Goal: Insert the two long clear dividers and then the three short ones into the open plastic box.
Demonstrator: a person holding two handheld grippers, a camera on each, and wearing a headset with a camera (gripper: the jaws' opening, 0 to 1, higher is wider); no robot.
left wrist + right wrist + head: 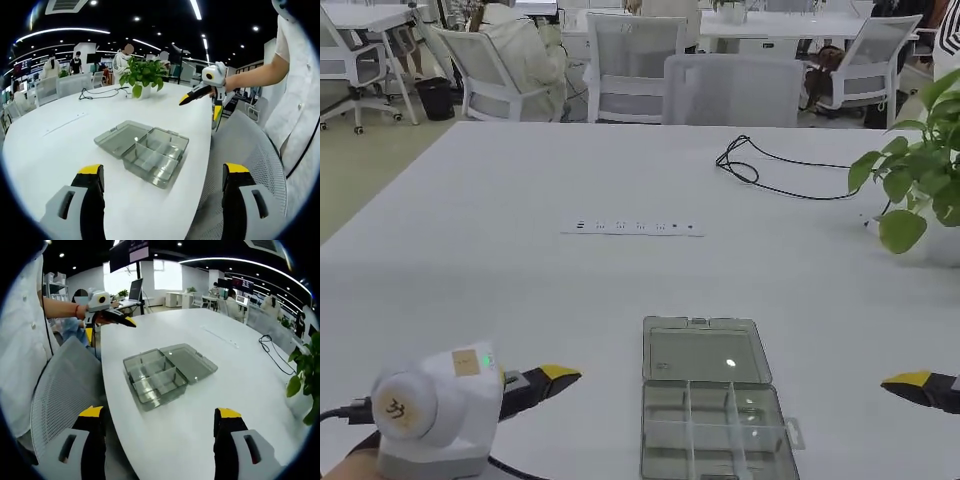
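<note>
Left gripper, by front-left edge of table: two dark handwritten characters on its white rear face, roughly "33", second character unsure. White strip at table middle: row of small dark marks, too small to read. Hanging screen in right gripper view: pinkish lines, illegible.

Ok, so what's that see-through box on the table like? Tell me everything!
The box is smoky, see-through plastic, lying open on the white table. Its flat lid is folded back and rests on the table, joined along one edge. Clear dividers already stand inside the bottom half, splitting it into compartments. A small tab sticks out at one side. Only the table touches it.
</note>
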